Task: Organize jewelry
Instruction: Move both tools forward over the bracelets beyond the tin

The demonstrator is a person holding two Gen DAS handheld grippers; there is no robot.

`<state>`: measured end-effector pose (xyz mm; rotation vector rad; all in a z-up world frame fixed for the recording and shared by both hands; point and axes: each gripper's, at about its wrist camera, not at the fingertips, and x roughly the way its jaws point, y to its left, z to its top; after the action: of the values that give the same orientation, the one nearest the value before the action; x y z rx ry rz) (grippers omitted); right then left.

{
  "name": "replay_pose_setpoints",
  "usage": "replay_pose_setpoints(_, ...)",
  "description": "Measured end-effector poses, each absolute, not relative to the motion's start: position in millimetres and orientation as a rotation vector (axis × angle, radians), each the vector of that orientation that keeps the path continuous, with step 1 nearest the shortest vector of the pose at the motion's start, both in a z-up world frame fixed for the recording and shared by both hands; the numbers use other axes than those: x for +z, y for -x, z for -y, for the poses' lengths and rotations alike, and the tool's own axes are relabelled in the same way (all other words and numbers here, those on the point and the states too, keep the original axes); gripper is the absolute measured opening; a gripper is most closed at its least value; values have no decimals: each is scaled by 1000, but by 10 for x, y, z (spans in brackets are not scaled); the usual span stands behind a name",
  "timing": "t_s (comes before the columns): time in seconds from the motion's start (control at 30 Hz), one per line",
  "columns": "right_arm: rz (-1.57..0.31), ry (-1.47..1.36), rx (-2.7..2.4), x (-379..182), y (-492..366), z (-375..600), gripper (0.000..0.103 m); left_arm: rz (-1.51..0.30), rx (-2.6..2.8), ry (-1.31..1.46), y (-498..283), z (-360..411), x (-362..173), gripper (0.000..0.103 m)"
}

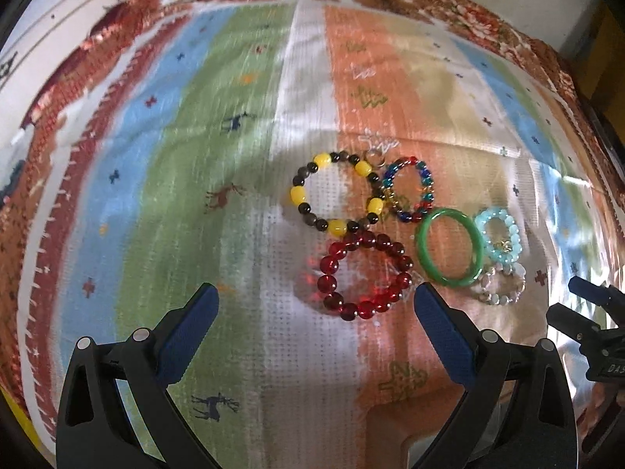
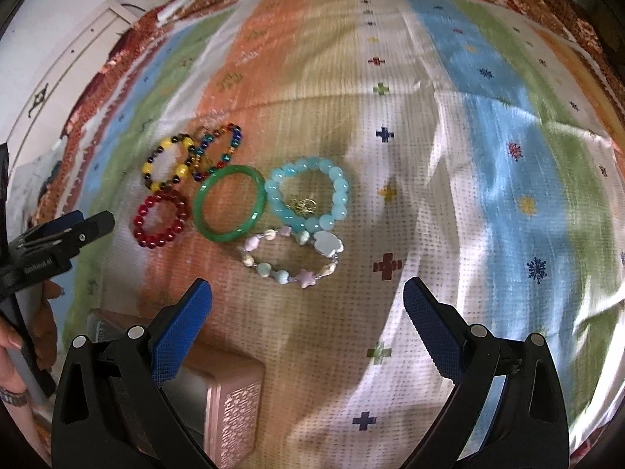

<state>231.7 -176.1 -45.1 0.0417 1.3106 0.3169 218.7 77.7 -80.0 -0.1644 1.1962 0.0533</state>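
We hold both the left gripper and right gripper spread wide, empty. The bracelets lie touching on the cloth — lifting one could drag its neighbours.

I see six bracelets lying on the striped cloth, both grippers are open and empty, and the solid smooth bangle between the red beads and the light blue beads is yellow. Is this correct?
Not fully. The solid bangle is green, not yellow; the right wrist view shows it clearly between the red bead bracelet and the light blue bead bracelet. The rest stands: six bracelets on the cloth, and the left gripper and right gripper are open and empty.
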Motion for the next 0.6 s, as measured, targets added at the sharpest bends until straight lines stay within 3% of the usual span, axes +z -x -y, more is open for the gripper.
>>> replay_pose_setpoints(0.6, -1399, 14, 249, -817, -2611, 1772, 99, -1309, 50, 124, -2455, -799, -1151, 97)
